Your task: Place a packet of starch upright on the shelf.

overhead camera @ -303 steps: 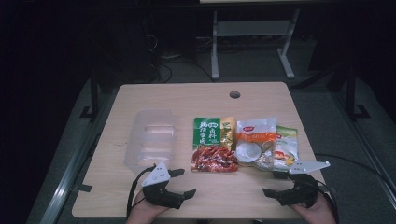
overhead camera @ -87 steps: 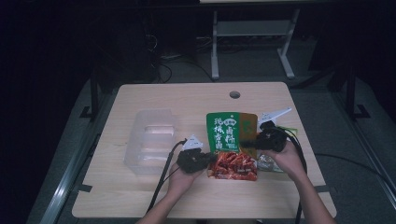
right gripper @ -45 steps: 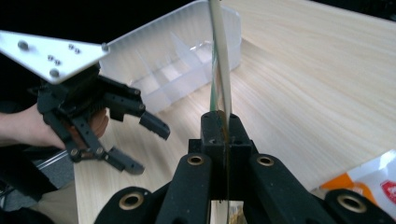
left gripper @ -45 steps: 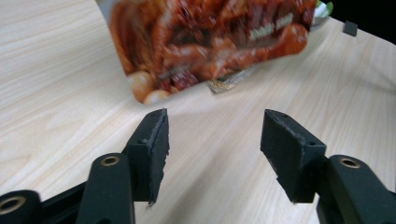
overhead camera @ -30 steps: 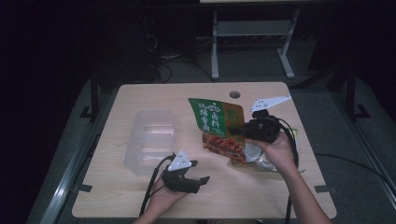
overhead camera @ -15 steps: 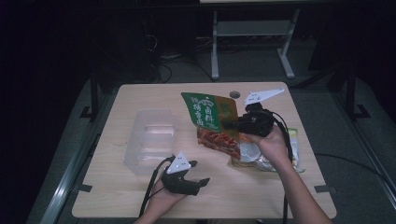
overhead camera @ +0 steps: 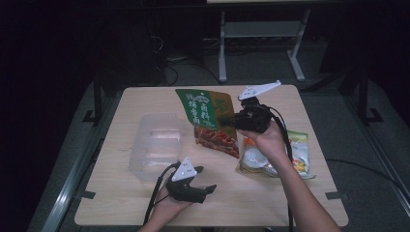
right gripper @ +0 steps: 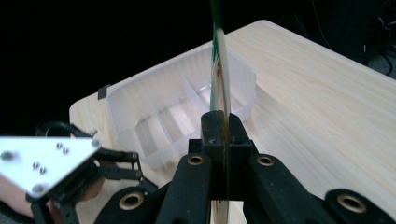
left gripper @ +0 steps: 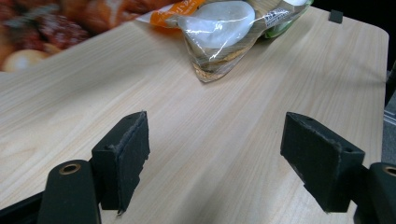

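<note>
A green and orange snack pouch [overhead camera: 209, 121] hangs in the air over the table's middle, with my right gripper [overhead camera: 238, 119] shut on its right edge. In the right gripper view the pouch [right gripper: 218, 60] is edge-on, clamped between the pads [right gripper: 223, 140]. A clear plastic tray [overhead camera: 157, 145] with dividers lies on the left of the table, also the tray [right gripper: 177, 112] just beyond the pouch. My left gripper [overhead camera: 205, 181] rests open near the front edge, nothing between its pads [left gripper: 123, 158]. A clear bag of white and orange food [overhead camera: 275, 157] lies at the right.
The wooden table [overhead camera: 121, 203] has a round hole near its far edge, partly behind the pouch. The clear food bag [left gripper: 224, 28] lies ahead of the left jaws. A metal stand [overhead camera: 256, 38] and cables are on the dark floor beyond.
The right gripper has lifted the pouch off the table and carried it left and up toward the tray. The left gripper let go earlier and drew back to the front edge.
</note>
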Tool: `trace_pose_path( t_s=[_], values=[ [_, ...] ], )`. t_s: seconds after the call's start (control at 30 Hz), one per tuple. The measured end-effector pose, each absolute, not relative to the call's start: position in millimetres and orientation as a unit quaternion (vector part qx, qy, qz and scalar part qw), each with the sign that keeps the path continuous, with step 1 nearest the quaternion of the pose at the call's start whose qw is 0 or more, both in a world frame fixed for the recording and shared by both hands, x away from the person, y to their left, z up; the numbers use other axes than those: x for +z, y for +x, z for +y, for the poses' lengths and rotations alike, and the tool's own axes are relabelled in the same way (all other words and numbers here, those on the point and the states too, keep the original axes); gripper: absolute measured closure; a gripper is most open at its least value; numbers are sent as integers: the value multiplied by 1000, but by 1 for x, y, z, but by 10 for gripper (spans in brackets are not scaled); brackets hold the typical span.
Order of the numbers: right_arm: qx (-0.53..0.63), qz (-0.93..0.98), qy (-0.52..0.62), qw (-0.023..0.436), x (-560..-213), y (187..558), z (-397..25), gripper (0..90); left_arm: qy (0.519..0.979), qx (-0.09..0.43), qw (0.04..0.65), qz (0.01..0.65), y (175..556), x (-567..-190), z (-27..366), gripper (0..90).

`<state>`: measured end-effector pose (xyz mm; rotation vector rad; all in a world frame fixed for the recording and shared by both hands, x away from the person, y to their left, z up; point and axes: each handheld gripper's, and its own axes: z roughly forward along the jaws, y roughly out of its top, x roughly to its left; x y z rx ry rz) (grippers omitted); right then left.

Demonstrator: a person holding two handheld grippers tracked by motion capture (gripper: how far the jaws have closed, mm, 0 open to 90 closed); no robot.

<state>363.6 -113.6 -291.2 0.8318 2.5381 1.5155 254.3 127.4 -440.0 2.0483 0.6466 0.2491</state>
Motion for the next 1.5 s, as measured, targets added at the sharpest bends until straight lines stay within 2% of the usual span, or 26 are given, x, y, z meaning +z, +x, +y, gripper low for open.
trace_pose_path(
  t_s=[0.97, 1.5],
  values=[
    [507, 829, 235, 33, -280, 413, -19, 895, 836, 99, 471, 263, 253, -443, 128, 232],
    [517, 823, 235, 16, -314, 446, 32, 894, 837, 99, 468, 265, 255, -443, 133, 232]
  ],
)
